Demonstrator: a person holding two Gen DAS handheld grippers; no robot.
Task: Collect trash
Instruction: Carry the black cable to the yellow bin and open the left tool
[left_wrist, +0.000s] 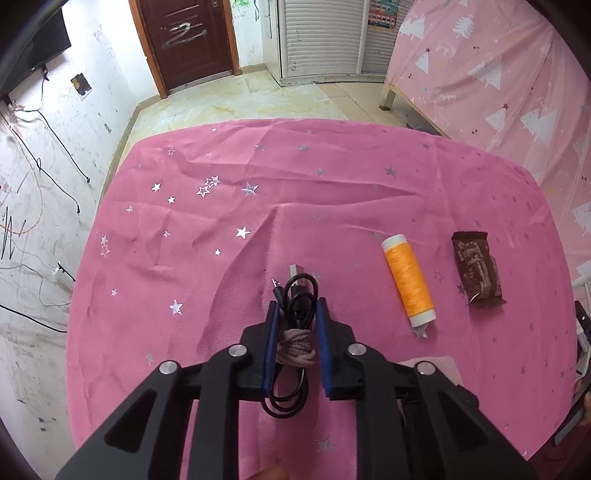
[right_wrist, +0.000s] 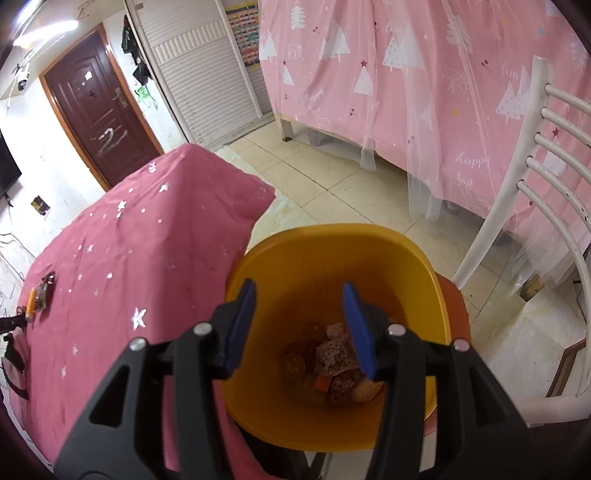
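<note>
My left gripper (left_wrist: 297, 306) is shut on a coiled black cable (left_wrist: 295, 317) tied with a brownish cord, just above the pink star-print tablecloth (left_wrist: 229, 206). An orange thread spool (left_wrist: 408, 282) and a brown snack wrapper (left_wrist: 478, 269) lie to its right; both show small at the far left of the right wrist view, the wrapper (right_wrist: 46, 290) beside the spool (right_wrist: 30, 303). My right gripper (right_wrist: 299, 299) is open and empty above a yellow bin (right_wrist: 332, 243) holding wrappers and scraps (right_wrist: 334, 360).
The bin stands on an orange seat (right_wrist: 456, 310) of a white chair (right_wrist: 517, 177) beside the table's corner. A pink-draped bed (right_wrist: 424, 92) is behind. A brown door (left_wrist: 184, 37) and a wall with loose wires (left_wrist: 33, 166) are beyond the table.
</note>
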